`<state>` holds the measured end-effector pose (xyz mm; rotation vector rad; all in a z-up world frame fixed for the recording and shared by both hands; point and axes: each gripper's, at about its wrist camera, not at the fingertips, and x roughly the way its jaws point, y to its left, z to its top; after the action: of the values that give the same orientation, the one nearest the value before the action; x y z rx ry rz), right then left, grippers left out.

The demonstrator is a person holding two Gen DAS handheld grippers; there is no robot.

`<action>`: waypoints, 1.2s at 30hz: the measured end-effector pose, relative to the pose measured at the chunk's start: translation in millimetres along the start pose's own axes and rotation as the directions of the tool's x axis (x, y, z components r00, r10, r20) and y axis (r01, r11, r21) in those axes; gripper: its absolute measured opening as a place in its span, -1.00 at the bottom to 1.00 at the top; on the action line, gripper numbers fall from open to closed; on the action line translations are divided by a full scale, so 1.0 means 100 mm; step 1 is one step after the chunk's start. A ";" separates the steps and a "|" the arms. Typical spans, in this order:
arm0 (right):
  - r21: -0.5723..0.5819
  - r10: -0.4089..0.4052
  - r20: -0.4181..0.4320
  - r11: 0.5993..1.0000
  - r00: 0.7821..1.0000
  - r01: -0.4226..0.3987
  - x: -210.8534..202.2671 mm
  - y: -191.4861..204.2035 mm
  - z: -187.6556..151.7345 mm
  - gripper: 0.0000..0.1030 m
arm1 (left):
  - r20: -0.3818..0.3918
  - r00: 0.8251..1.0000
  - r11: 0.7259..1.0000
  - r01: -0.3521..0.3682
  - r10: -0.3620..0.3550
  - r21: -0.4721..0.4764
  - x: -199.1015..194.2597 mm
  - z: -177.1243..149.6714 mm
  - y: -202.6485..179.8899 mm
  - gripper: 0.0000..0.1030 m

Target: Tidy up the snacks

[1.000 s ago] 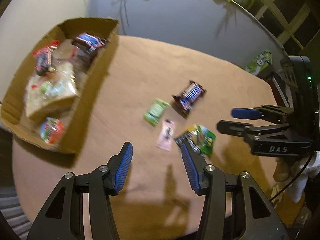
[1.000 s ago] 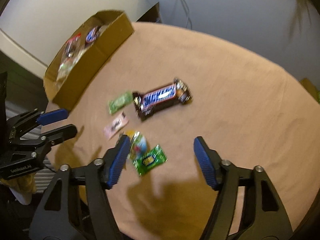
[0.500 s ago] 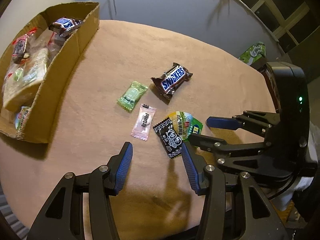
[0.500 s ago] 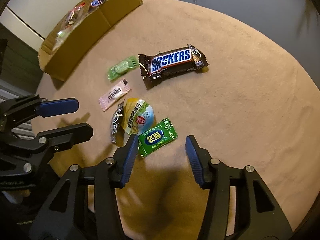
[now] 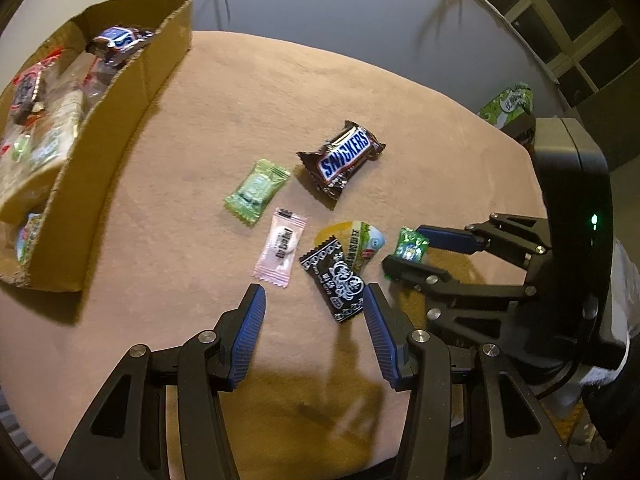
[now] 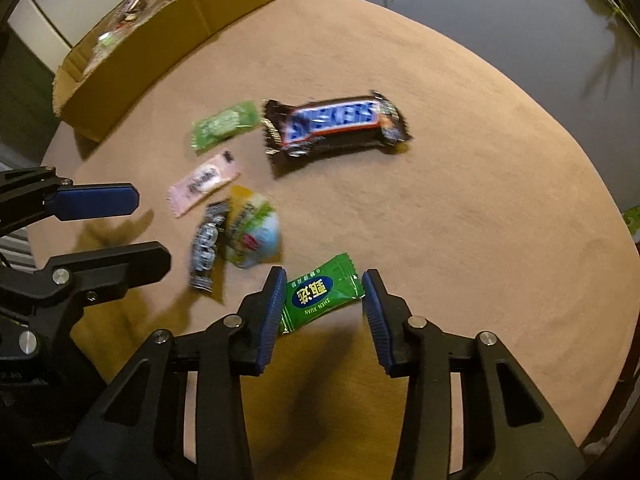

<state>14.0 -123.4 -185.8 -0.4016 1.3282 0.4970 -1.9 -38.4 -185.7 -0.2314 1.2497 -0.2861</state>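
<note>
— Is your right gripper [image 6: 323, 295] on the green candy [image 6: 320, 294] yet?

— Its jaws have just been closing and the candy lies between them on the desk [image 6: 460, 184], but whether the pads press on it is hard to tell.

— And your left gripper [image 5: 312, 316]?

— Jaws apart, empty, beside the black sachet [image 5: 336, 280]. The cardboard box [image 5: 100, 148] is cut off at the frame's edge, its snacks blurred.
</note>
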 end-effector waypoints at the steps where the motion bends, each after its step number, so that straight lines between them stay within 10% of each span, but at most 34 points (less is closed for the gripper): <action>1: 0.006 -0.002 -0.001 1.000 1.000 0.002 0.00 -0.04 -0.01 -0.20 | -0.004 1.000 1.000 0.001 -0.001 0.003 0.01 0.00 0.00 -0.06; 30: 0.045 -0.012 -0.002 0.999 1.000 0.012 0.13 -0.08 -0.08 -0.03 | -0.013 0.996 0.995 -0.083 0.084 0.048 0.30 0.06 -0.11 -0.53; 36: 0.037 0.002 -0.005 0.999 1.000 -0.002 0.14 -0.07 -0.04 -0.69 | -0.011 0.999 0.999 -0.052 0.052 0.010 0.20 0.04 0.07 -0.55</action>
<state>16.8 -129.4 -200.0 -0.3711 1.3414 0.4727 7.8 -38.5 -204.7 -0.1886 1.2638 -0.2485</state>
